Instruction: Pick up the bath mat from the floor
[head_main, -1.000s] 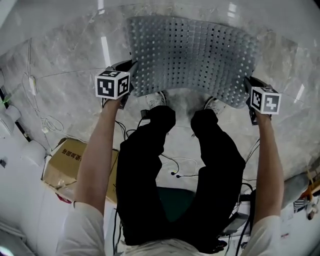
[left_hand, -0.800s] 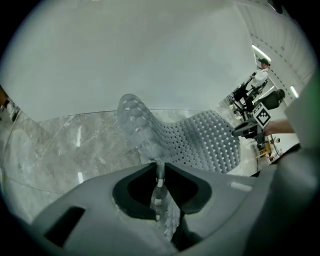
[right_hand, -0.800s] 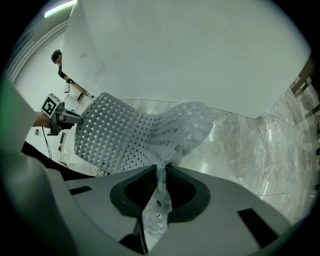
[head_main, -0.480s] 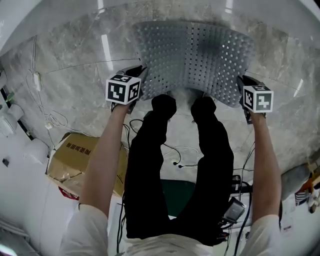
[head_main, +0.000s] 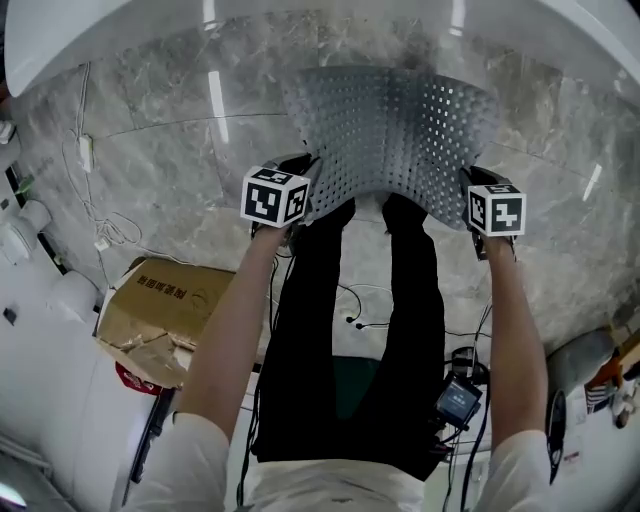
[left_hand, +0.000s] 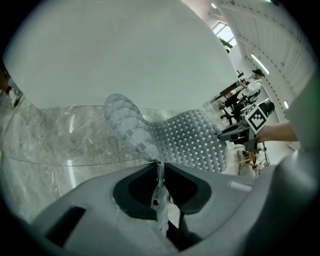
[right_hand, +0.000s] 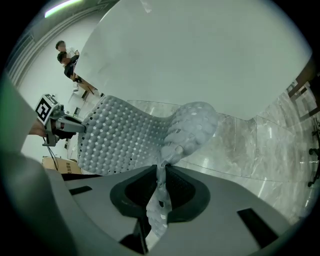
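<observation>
Mat (head_main: 395, 130) higher than before

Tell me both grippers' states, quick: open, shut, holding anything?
Left gripper: closed, pinching one edge of the bath mat.
Right gripper: closed, pinching the opposite edge of the bath mat.

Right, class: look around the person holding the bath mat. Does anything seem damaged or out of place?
The cardboard box at left has a crumpled, torn flap, and loose cables trail over the floor. The bath mat, clamped by the left tongs and right tongs, looks intact.
</observation>
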